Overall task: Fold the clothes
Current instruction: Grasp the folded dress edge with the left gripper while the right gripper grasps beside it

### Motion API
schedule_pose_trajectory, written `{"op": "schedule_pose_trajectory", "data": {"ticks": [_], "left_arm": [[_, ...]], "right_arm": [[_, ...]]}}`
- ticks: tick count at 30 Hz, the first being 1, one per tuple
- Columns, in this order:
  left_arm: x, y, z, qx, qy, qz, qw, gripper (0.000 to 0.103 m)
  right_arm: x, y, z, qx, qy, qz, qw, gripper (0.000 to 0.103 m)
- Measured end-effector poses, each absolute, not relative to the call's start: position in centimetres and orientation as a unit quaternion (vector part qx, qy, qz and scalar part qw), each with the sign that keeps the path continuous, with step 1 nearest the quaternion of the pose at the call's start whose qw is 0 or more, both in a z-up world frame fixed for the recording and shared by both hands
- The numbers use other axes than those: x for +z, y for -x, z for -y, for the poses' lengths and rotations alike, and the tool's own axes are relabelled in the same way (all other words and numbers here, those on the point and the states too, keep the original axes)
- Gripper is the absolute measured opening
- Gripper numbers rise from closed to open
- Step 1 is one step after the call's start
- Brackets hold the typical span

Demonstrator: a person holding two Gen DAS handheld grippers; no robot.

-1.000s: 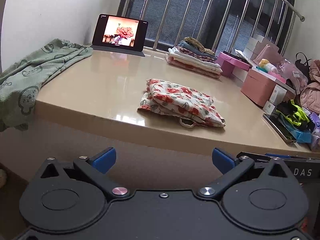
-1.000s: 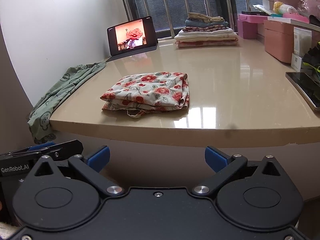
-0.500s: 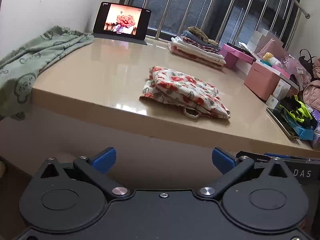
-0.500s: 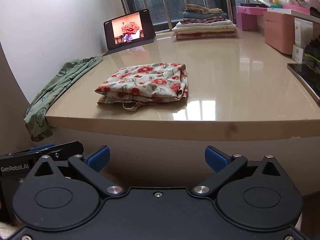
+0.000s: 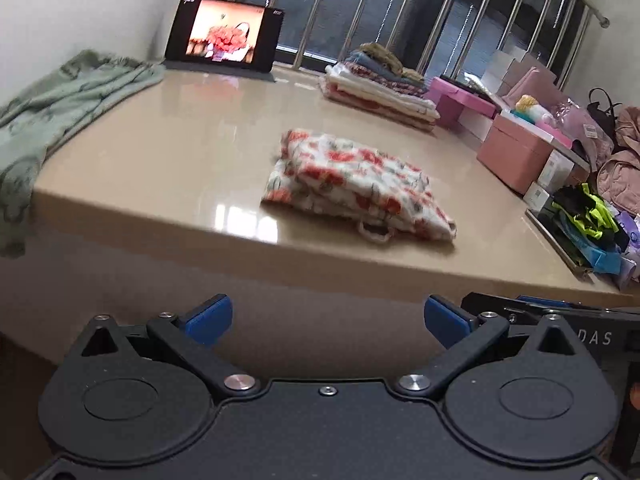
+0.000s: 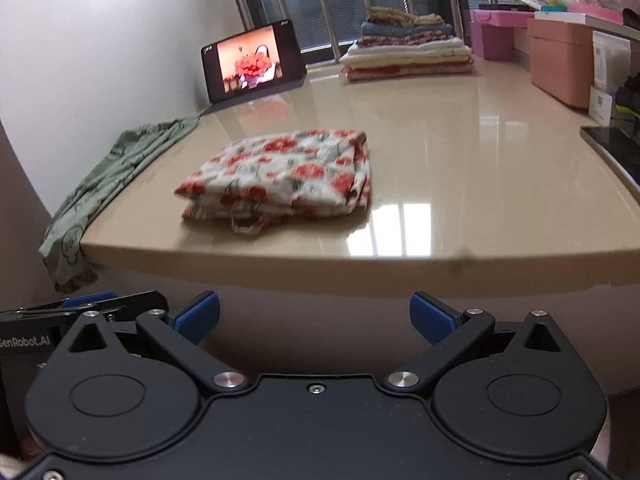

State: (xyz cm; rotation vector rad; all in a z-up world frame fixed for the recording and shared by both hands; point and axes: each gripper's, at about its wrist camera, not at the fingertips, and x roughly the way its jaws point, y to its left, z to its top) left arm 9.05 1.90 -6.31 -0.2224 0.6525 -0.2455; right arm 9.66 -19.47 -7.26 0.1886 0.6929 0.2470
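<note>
A folded floral garment point(image 5: 352, 188) point(image 6: 284, 176), white with red flowers, lies near the front edge of the beige table point(image 5: 180, 160) point(image 6: 460, 168), a small loop hanging at its near side. My left gripper point(image 5: 327, 316) is open, held below and in front of the table edge, with nothing between its blue fingertips. My right gripper point(image 6: 315, 312) is likewise open and empty, below the table edge, facing the garment. A green patterned garment point(image 5: 60, 96) point(image 6: 116, 176) lies unfolded at the table's left and hangs over its edge.
A stack of folded clothes point(image 5: 380, 80) point(image 6: 408, 52) sits at the back by the barred window. A tablet point(image 5: 224, 34) point(image 6: 254, 60) with a lit screen stands at the back left. Pink boxes point(image 5: 516, 152) point(image 6: 560, 56) and clutter line the right side. A dark tray point(image 6: 612, 152) lies at the right edge.
Both views have risen and closed in on the table, so the floral garment looks larger and lower in frame. Both grippers remain open. The garment has not moved.
</note>
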Motion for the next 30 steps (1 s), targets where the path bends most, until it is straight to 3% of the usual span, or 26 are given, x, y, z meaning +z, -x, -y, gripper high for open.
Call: {"op": "schedule_pose_trajectory", "data": {"ticks": [6, 16, 20, 27, 30], "left_arm": [[-3.7, -13.1, -3.3, -0.112, 0.129, -0.286, 0.943, 0.103], [-3.4, -21.4, -3.5, -0.101, 0.149, -0.325, 0.928, 0.099], [-5.2, -23.4, -3.0, -0.093, 0.147, -0.358, 0.917, 0.076], [-6.3, -24.0, -2.6, -0.092, 0.108, -0.36, 0.922, 0.071], [-6.4, -23.8, -2.0, -0.093, 0.075, -0.36, 0.925, 0.071]], "right_arm": [[-5.7, -12.0, 20.7, 0.108, -0.09, -0.307, 0.941, 0.102], [-4.8, -19.4, 22.5, 0.134, -0.135, -0.292, 0.937, 0.101], [-5.7, -22.0, 22.0, 0.153, -0.128, -0.297, 0.934, 0.09], [-7.4, -23.5, 21.1, 0.16, -0.12, -0.315, 0.928, 0.068], [-7.8, -23.5, 20.9, 0.159, -0.117, -0.317, 0.928, 0.066]]}}
